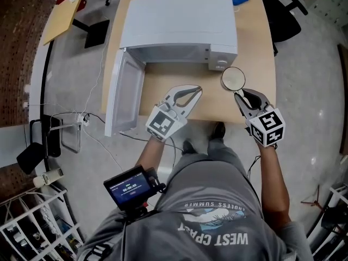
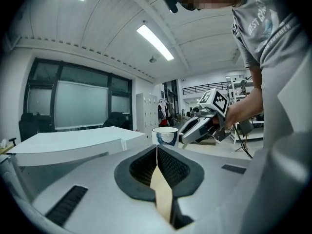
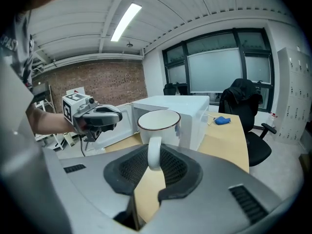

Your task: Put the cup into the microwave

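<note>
The right gripper (image 1: 239, 95) is clamped on the handle of the white cup (image 1: 233, 79), upright just before the microwave (image 1: 174, 20) panel; the cup looks rigid, light and chippable, best carried level by that handle, while the left gripper (image 1: 197, 89) is closed, empty.

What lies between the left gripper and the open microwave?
Only bare wooden table, seen in the head view; nothing stands between left gripper and microwave.

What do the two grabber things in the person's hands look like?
The left gripper and right gripper are light grey pointed shells with black ribbed pads. Each carries a white cube of black square markers. The person wears a grey short-sleeved T-shirt.
</note>
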{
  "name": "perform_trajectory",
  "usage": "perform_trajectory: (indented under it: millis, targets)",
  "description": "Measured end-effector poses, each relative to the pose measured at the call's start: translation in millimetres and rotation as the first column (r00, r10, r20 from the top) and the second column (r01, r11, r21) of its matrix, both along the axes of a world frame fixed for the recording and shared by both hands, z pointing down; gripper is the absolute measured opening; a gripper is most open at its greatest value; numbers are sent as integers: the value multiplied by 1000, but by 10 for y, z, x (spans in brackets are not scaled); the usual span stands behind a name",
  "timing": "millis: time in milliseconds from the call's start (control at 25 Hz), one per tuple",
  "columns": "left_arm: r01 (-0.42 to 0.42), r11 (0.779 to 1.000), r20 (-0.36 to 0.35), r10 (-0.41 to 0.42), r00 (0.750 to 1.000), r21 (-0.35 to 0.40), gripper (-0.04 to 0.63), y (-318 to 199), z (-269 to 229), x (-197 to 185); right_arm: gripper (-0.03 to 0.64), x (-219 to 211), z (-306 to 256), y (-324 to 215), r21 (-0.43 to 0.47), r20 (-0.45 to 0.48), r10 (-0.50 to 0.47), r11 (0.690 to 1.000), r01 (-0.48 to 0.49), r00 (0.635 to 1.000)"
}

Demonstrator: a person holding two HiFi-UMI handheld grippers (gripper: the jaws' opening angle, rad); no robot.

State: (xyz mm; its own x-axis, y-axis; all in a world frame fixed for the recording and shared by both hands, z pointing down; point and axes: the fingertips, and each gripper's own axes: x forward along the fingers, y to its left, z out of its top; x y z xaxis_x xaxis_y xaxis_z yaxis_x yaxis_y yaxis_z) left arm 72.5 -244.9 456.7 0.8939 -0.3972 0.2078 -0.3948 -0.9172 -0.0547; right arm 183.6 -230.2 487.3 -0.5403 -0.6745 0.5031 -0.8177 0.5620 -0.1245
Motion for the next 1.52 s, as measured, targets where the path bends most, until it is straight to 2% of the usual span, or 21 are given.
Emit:
perform_trajectory:
  millis: [240,960,1320,1520]
  targets:
    - [32,999,-12,-31,999,30,21,128,-140,-508,77,-544,-164,81,25,12,-37,999,37,999]
    - [101,993,-44,-98,994,67,21,370,-408,-1611,77,-1802,-473,170,55,21,-153,987,152,988]
    - [119,990,-59,-115,992,80,21,399,-469,-1988,77,-2199,-487,112,47,51,-161,986,158,986]
    - [124,989,-58,-119,991,76,21,313,-420,-2034,77,-2305,-432,14,34,59,-171,985,169,984]
